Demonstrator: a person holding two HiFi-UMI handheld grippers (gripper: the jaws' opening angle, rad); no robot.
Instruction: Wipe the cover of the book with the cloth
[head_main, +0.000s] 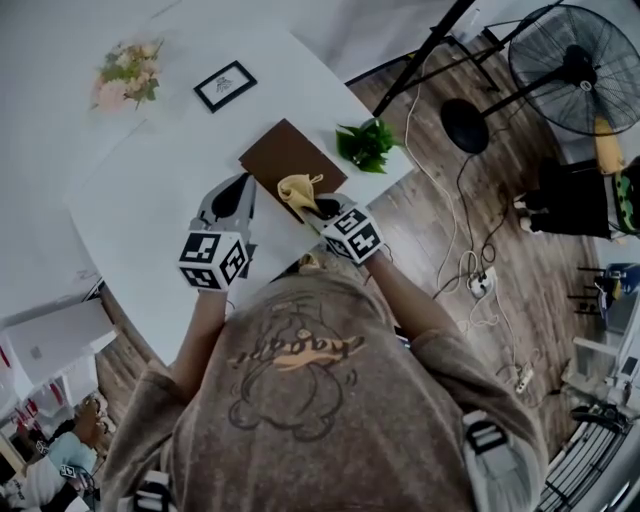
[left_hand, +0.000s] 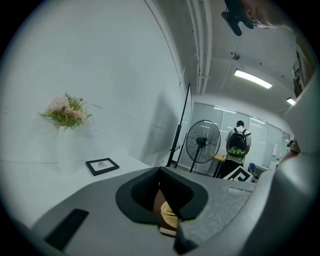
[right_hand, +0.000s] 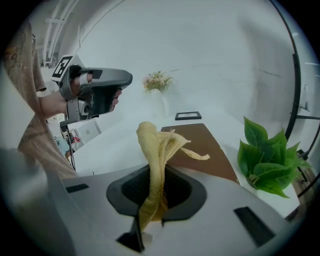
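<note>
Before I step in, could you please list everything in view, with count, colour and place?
table: 1, white, under everything below
book: 1, brown cover, flat on the table's near right part
cloth: 1, yellow, raised over the book's near edge
plant: 1, green, on the table, right of the book
framed picture: 1, black frame, beyond the book
flowers in vase: 1, pink and green in white, far left
floor fan: 1, black, right of the table
cables: several, white and black, trailing below the fan
left gripper: 1, grey, left of the book, shut, empty
right gripper: 1, grey, shut on cloth
</note>
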